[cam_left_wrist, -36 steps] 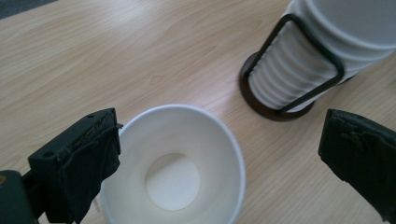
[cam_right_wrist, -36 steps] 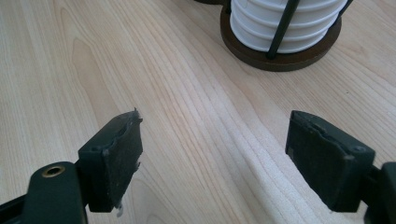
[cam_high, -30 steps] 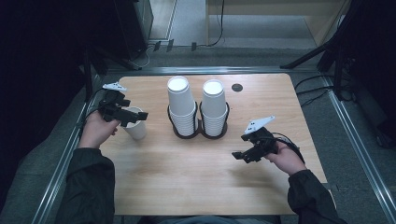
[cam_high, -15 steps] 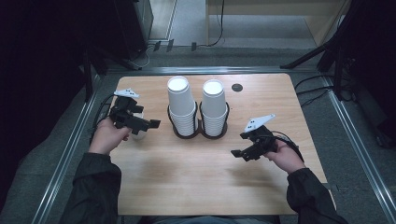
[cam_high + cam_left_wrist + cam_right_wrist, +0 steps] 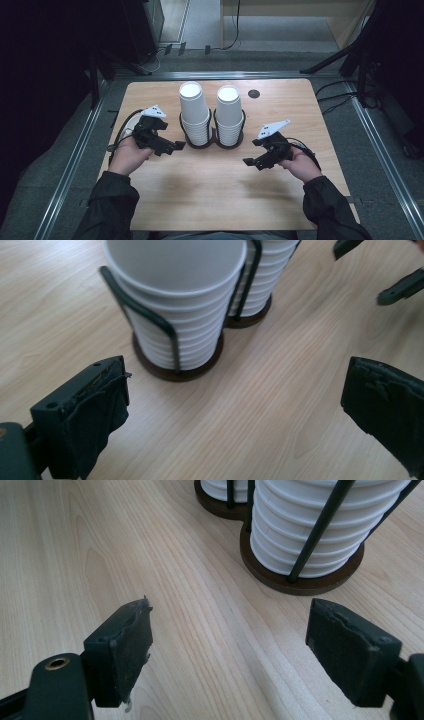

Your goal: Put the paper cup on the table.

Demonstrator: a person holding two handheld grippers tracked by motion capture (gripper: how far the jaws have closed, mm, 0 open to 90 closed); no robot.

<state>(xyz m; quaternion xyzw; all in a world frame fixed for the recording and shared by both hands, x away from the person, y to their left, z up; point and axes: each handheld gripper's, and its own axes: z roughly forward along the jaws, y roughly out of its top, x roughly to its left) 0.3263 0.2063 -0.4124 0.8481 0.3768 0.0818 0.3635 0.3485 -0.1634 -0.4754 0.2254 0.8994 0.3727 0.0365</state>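
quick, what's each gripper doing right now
Left gripper: open, holding nothing, facing the cup stacks.
Right gripper: open, holding nothing.

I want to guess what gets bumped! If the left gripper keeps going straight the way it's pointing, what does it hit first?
Probably the nearer stack of white cups in its wire holder. The left gripper has open jaws aimed almost at it, with bare table between. How far off is hard to judge.

We see that the left hand-held gripper has swung in from the counter's left edge toward the left cup stack. The lone cup it hovered over is gone from sight.
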